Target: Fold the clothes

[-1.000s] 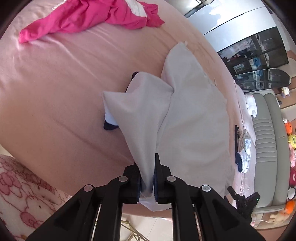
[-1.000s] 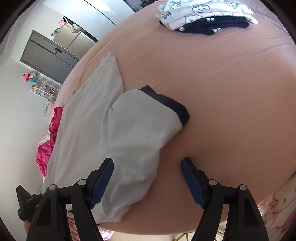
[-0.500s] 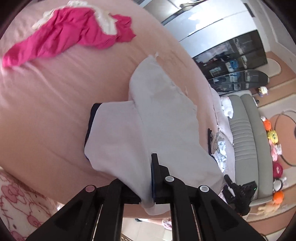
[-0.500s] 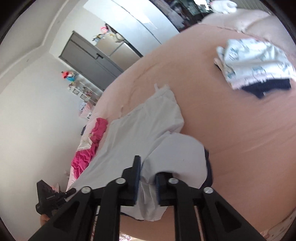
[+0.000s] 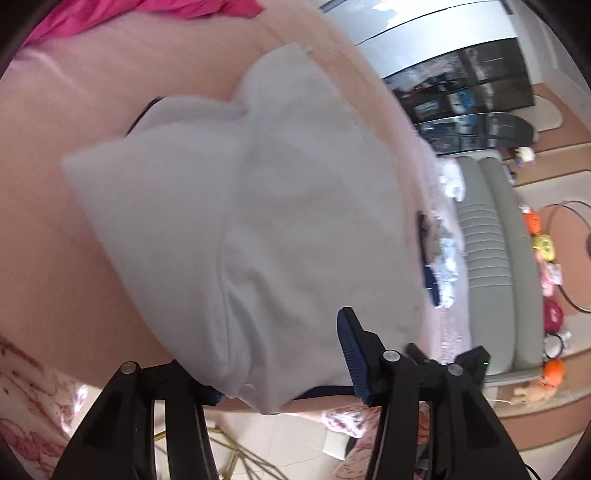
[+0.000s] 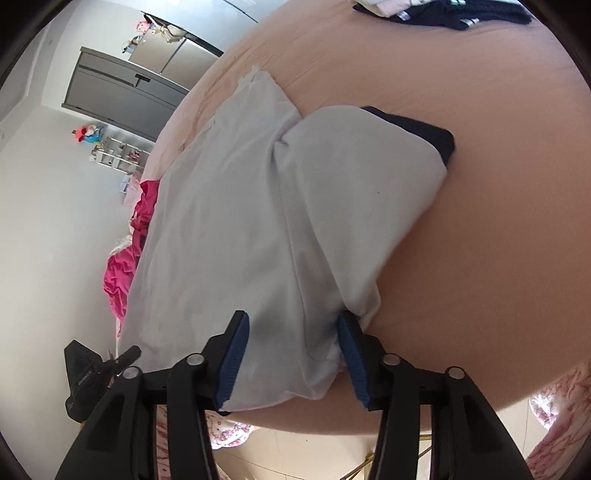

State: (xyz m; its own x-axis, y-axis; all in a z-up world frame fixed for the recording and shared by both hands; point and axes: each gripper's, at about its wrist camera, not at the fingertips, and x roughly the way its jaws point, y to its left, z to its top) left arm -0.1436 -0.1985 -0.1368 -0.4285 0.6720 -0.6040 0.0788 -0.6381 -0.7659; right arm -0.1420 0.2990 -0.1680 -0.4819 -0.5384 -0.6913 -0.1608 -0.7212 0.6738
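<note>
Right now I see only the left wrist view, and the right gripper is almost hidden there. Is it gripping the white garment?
Observer: No. The right gripper is open; its blue pads stand either side of the white garment's near edge, not pinching it.
Operator: Does the folded flap lie flat?
Observer: Mostly. The folded flap rests on the garment's right side, and a broad navy band sticks out at its far end.
Operator: Is anything near that band?
Observer: Only pink bedsheet; the navy clothes lie far off at the top edge.

No readable text, labels, brands or numbers anywhere in either view.
</note>
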